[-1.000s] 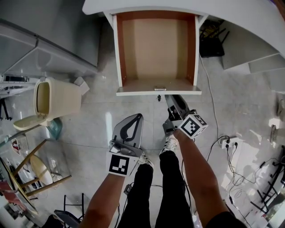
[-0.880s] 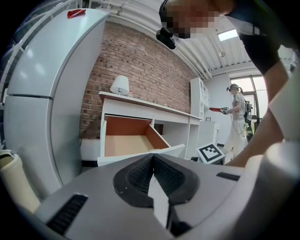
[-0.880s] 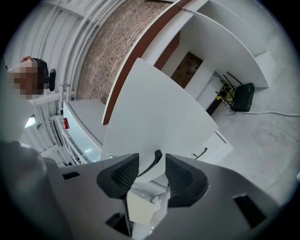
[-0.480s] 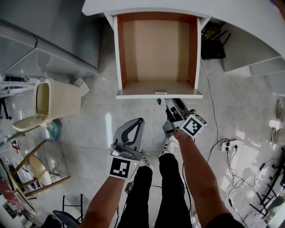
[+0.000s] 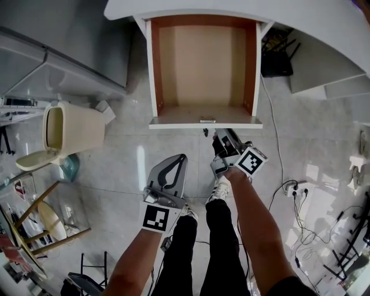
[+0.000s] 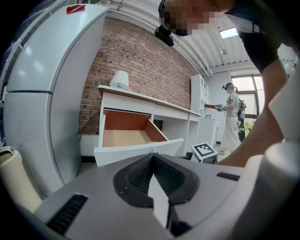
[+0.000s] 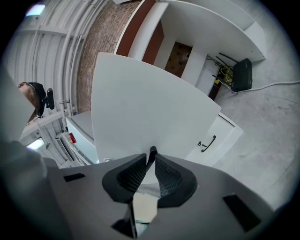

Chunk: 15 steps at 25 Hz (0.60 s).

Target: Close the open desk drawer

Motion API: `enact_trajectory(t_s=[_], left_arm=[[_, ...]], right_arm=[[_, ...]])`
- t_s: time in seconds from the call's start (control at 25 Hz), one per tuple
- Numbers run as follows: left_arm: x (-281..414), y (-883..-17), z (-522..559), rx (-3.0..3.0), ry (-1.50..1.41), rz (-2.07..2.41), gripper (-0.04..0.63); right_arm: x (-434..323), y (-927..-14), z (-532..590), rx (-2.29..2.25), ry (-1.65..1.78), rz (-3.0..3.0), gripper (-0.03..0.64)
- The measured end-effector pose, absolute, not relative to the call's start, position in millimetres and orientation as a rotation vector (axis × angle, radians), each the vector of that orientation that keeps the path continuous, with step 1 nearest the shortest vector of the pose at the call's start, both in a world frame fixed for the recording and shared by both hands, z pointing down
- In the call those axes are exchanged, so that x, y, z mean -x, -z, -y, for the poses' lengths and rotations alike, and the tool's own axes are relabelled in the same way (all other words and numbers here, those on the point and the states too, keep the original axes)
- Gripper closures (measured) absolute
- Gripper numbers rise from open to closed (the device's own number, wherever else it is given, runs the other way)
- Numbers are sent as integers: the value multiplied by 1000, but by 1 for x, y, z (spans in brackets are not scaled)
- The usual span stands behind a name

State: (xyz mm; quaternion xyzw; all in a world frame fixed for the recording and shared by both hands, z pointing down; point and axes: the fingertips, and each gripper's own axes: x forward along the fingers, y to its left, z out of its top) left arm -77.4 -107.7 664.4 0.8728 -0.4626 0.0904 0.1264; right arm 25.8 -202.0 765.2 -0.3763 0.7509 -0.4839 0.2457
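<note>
Ahead of both tongs in the head view, the drawer (image 5: 202, 63) stands pulled far out from under the white counter (image 5: 231, 8). Its tan bottom and red-brown side walls are bare. Its white front panel (image 5: 173, 123) is the edge nearest the tongs, and a small dark knob (image 5: 205, 132) sits just below the middle of that panel. Tiled floor (image 5: 133, 162) lies free on either side of the drawer, and a cream bin (image 5: 78, 130) sits well off to the left of the left tongs. The right tongs (image 5: 214, 135) reach up to the knob. The left tongs (image 5: 181, 156) hang further back, short of the panel and apart from it.

Seen from the left gripper view, the left tongs (image 6: 153, 157) are closed pad to pad on nothing. Beyond their tips the drawer (image 6: 126, 136) juts from the counter (image 6: 140, 96), its front panel (image 6: 136, 152) facing them. A tall grey fridge (image 6: 47, 93) stands close on their left, and there is open room on their right.

Seen from the right gripper view, the front panel (image 7: 145, 103) fills most of the space ahead. The right tongs (image 7: 151, 158) are closing, and the knob (image 7: 152, 151) stands between their pad tips, which lie against it on both sides.
</note>
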Motion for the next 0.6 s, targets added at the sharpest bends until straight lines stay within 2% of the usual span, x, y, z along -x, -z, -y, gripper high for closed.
enact_trajectory(t_s=[0.6], left_arm=[[86, -663, 110, -2521, -267, 1370, 591]], right_arm=[[-27, -764, 204, 1030, 1351, -2052, 555]])
